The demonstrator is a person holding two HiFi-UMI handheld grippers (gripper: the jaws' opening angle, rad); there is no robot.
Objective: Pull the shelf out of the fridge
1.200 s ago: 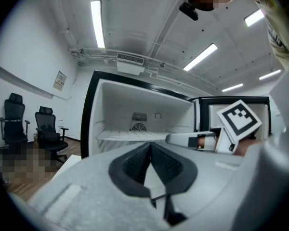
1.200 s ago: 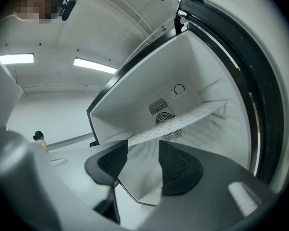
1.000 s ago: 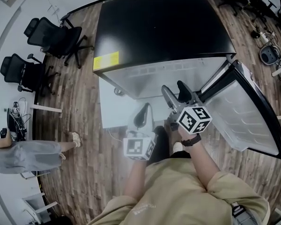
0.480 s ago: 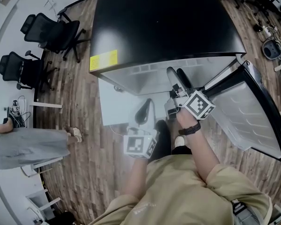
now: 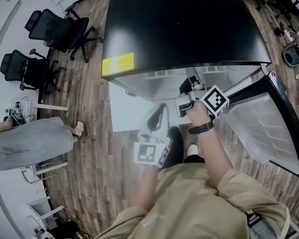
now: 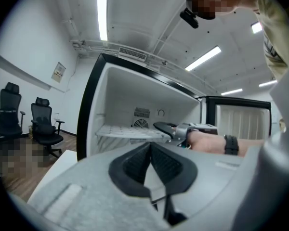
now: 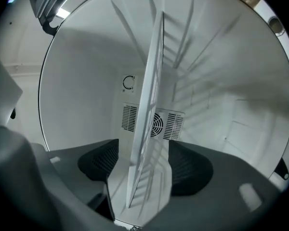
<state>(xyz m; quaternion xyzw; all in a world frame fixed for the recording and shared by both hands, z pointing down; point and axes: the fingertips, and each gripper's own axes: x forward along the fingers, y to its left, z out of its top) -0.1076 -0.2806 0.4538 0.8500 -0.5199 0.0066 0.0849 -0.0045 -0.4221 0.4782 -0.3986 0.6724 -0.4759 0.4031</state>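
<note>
Yellow label [image 5: 118, 63]: print too small to read.
Fridge door [image 5: 263, 128]: cut off at right picture edge.

I'm looking into the open fridge [image 5: 179, 29]: room is lying above and below the shelf [image 6: 130, 131]; the swung-out door [image 5: 261, 123] is blocking the right side.

Wood-plank floor [image 5: 92, 173], dark brown. Two black office chairs [image 5: 57, 31] by white wall [image 6: 33, 37], side by side. Long strip lights [image 6: 102, 14] lit on white ceiling [image 6: 149, 13].
</note>
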